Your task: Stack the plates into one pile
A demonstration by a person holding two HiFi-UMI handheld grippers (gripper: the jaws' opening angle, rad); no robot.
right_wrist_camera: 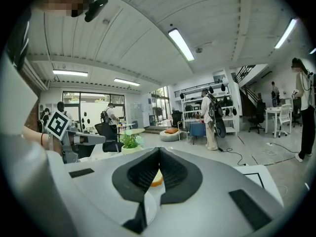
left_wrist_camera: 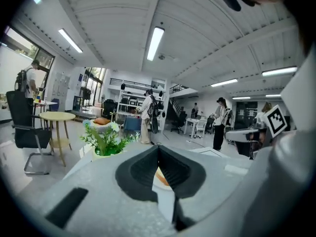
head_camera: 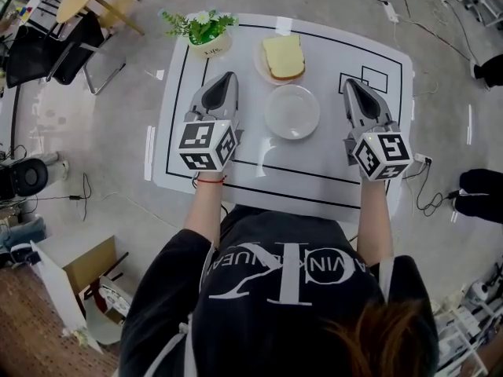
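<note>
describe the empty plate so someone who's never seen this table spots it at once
Start at the white table with black lines and a potted plant at its far left corner. Near its middle lie two round white plates. The empty plate is the one nearer the person; the other plate carries a piece of bread.

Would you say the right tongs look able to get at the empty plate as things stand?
Probably yes: the empty plate lies bare just left of the right tongs, with nothing between them. The tongs are shut, so they would need opening first.
</note>
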